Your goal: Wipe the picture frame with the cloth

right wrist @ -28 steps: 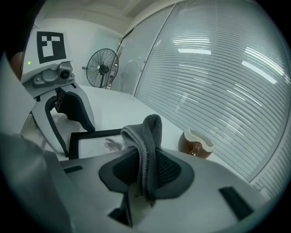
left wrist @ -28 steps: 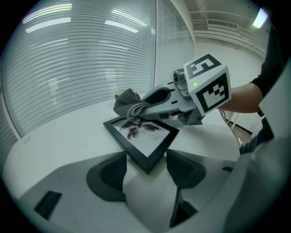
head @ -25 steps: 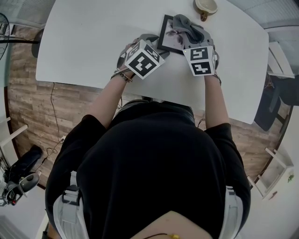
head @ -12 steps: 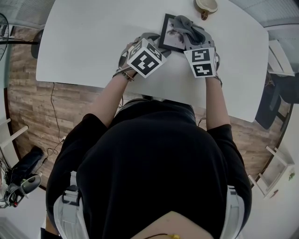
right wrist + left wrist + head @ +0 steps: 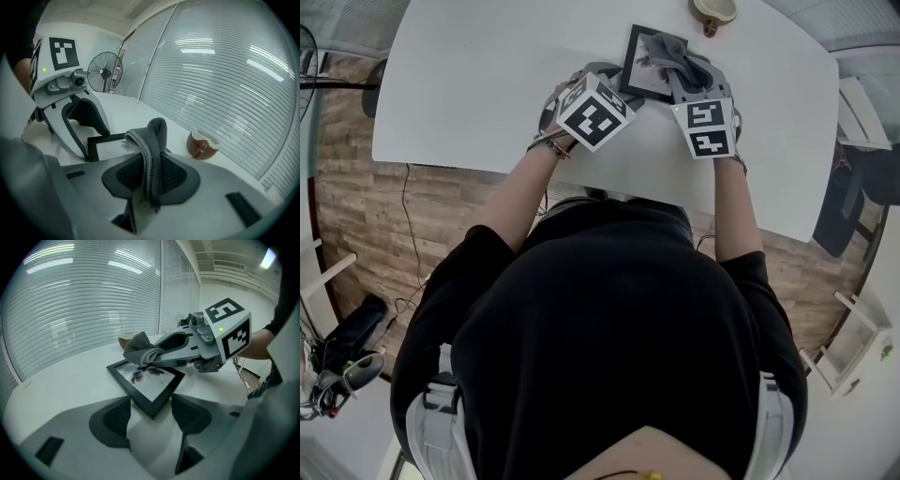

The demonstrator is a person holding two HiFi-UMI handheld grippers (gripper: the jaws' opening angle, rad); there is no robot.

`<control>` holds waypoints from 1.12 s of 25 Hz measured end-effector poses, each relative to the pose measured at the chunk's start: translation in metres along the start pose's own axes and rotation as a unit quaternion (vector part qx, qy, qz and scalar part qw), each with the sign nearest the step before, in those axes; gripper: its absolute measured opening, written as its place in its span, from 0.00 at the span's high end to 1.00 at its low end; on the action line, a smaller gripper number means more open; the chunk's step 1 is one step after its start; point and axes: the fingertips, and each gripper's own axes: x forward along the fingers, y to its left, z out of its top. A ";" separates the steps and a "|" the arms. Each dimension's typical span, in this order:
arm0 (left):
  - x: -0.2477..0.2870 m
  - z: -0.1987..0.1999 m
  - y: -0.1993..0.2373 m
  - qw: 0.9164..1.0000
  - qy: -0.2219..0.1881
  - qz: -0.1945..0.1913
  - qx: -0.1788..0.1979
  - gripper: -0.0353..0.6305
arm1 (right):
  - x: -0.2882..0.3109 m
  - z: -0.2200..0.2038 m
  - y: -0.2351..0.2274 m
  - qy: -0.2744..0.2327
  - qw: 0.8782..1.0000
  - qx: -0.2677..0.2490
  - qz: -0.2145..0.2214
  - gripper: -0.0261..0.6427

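**Cloth pinched on the frame, 1 corner between spread jaws**

A black picture frame [image 5: 639,67] lies flat on the white worktop [image 5: 478,75], near its far edge. Under its glass is a pale print with a dark flower-like shape.

The right hand-held gripper [image 5: 152,174] is closed on a grey cloth [image 5: 153,138]. Its 2 jaws pinch the folded fabric, which rises in a hump above the pads, and a short end hangs below them. In the head view the cloth sits bunched over the frame's right side. The left gripper view shows it resting on the glass at the far part of the print.

The left hand-held gripper [image 5: 151,414] stands with its jaws apart. The frame's near corner lies between the 2 pads. The left pad is just beside the frame's edge and the right pad stands a little off it. I cannot tell whether either pad touches the frame.

The 2 hand-held grippers are side by side, each held in 1 of the person's hands.

A brown cup [image 5: 202,144] with a white inside stands on the worktop beyond the frame, apart from it. A standing fan [image 5: 104,71] shows in the background of the right gripper view, and slatted blinds run along the wall.
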 end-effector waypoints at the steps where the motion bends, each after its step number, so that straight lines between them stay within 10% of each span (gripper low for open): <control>1: 0.000 0.000 0.000 1.000 0.000 0.000 0.000 0.52 | -0.001 0.000 0.000 0.000 1.000 0.000 0.000 0.82; 28: 0.006 0.002 0.002 1.000 -0.001 0.002 0.000 0.52 | -0.019 -0.012 0.013 -0.001 1.000 0.024 0.007 0.82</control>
